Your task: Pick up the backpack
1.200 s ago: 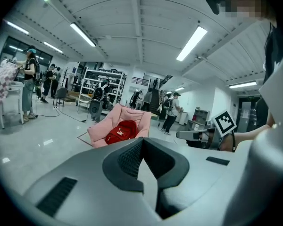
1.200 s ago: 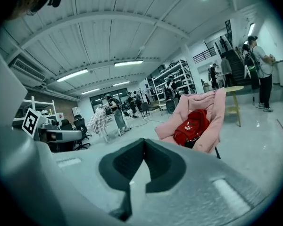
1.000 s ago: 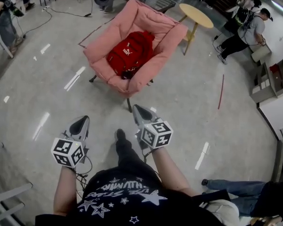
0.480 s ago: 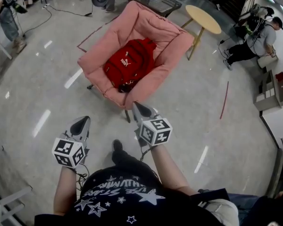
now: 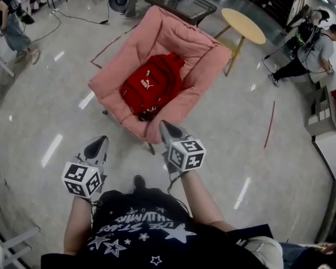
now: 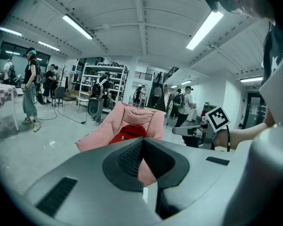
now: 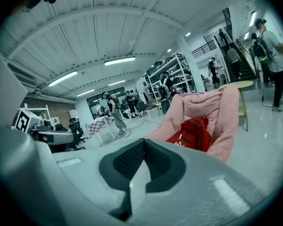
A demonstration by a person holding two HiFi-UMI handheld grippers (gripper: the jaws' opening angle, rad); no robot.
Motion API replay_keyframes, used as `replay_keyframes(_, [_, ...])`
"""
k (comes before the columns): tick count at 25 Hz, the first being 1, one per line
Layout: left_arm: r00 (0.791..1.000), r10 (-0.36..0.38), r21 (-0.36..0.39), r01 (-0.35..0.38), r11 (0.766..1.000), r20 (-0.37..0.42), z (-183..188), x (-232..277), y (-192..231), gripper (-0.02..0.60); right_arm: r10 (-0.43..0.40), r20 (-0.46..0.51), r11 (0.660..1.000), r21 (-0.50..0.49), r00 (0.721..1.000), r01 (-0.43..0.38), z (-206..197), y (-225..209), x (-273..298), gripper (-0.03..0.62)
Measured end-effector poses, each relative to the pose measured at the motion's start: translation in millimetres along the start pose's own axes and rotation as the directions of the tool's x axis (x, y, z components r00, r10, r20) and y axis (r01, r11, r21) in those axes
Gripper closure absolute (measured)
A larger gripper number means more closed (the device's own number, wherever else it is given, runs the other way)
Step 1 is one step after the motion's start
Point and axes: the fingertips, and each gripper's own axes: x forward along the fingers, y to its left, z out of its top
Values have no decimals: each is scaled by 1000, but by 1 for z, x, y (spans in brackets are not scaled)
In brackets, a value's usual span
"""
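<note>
Your left claw (image 5: 98, 141) and right claw (image 5: 166, 125) are closed, empty; the red backpack (image 5: 151, 86) lies, seemingly face-up, in the pink armchair (image 5: 199, 49).

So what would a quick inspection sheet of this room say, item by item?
surface: glossy grey floor.
job's things: red backpack lying in the seat of a pink chair, untouched.
clutter: round wooden table beside the chair.
grippers: left hand-held gripper and right hand-held gripper both shut, empty, short of the backpack.
cables: black cable on the floor, far left.
surroundings: person standing at right; shelf nearby.
</note>
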Motion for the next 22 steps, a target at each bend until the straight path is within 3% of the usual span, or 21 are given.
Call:
replay_keyframes(5, [999,-24,-1,24,1000,-25,7,15,1,574,-17,-9,1000,23,1000,17,2,-10,3,594])
replay_keyframes(13, [991,-127,29,128,991,-49,25,65,22,574,-149,-12,988,48,989,150,7,-42,10,594])
replay_keyframes(19, [965,-253,46,257,965,-73,44,113,67,574,-275,12,959,79,961,273,19,-54,42,594])
replay_keyframes(22, [940,-323,54,330,942,-107,53,136,93,574,-346,12,933,108,938,342,22,-58,64,594])
